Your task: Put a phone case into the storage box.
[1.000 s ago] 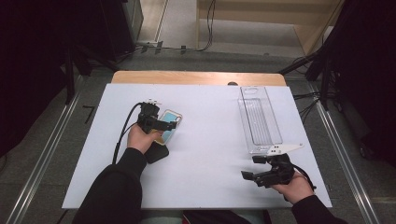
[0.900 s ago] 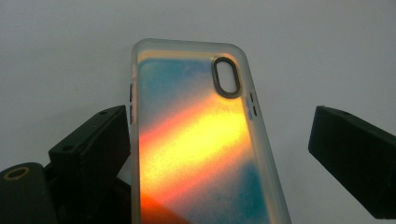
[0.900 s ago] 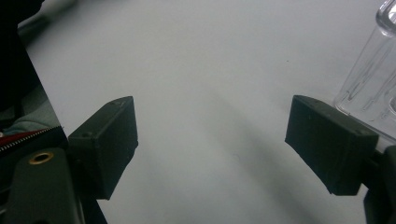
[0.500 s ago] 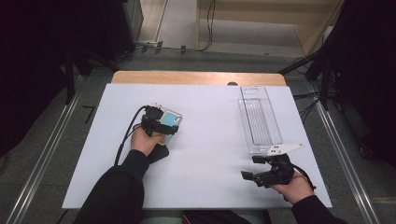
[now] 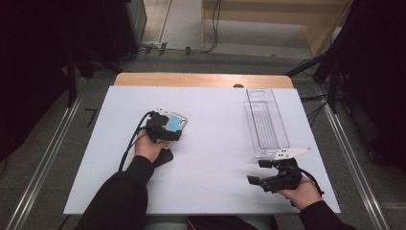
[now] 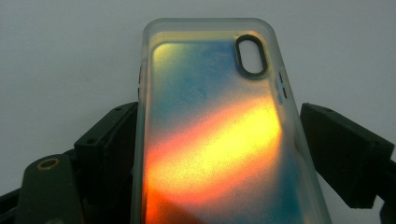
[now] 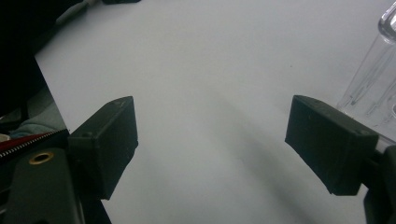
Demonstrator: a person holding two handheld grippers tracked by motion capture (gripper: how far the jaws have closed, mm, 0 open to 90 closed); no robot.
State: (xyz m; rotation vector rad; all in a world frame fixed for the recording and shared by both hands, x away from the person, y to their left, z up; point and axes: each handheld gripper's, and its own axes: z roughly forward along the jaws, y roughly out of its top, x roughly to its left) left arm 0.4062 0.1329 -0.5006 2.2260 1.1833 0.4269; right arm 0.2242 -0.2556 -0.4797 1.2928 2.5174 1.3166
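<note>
Shifted slightly since the earlier frame: left gripper, jaws just closing about the phone case, which lies on the white table left of centre; left pad touching, right pad just clear. Right gripper: jaws wide, nothing held, beside clear tray

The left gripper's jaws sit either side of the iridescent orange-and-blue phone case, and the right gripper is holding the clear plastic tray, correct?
Not quite. The right gripper holds nothing: the right gripper view shows its jaws open over bare white table, the clear plastic tray beside them. The left gripper does straddle the iridescent orange-and-blue phone case.
</note>
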